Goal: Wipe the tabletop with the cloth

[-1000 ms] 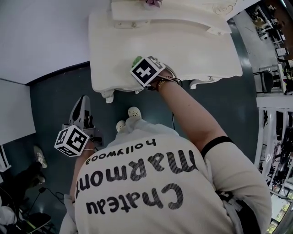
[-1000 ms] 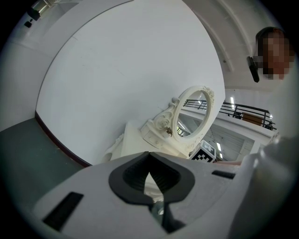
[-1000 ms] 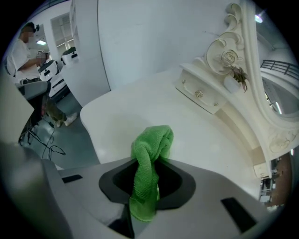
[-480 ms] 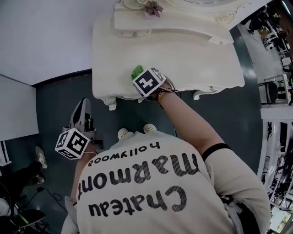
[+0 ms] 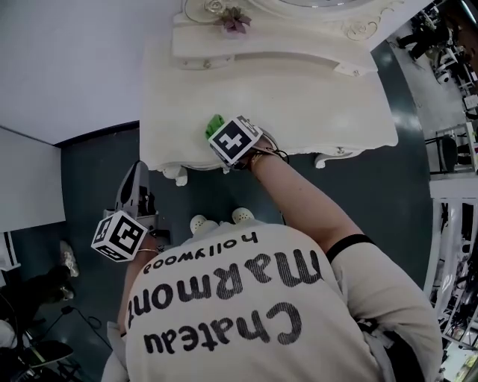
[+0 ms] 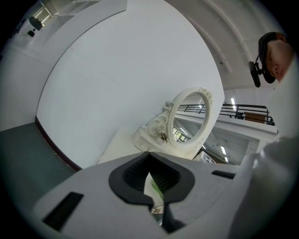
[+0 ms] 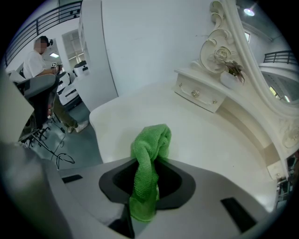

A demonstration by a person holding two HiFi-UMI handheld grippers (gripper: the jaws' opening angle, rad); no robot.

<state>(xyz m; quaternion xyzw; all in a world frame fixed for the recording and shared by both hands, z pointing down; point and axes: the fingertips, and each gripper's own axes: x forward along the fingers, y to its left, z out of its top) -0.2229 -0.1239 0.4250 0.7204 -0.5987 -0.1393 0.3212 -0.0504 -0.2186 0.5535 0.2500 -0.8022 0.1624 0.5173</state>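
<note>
A green cloth (image 7: 150,154) hangs bunched from my right gripper (image 7: 144,203), whose jaws are shut on it. Its free end rests on the white tabletop (image 7: 201,140). In the head view the cloth (image 5: 214,124) lies near the table's front edge (image 5: 299,153), left of centre, with the right gripper (image 5: 222,131) right behind it under its marker cube. My left gripper (image 5: 133,179) hangs beside the person's body over the dark floor, off the table's front left corner. In its own view the left gripper (image 6: 156,205) is shut with nothing in it.
An ornate oval mirror (image 6: 190,119) stands at the back of the table on a raised shelf with small drawers (image 7: 200,95). A small flower ornament (image 5: 233,19) sits on that shelf. The white wall (image 5: 67,60) is at the left. A person (image 7: 39,58) stands far off.
The right gripper with the cloth has slid slightly left and toward the table's front edge. The left gripper has stayed about where it was.
</note>
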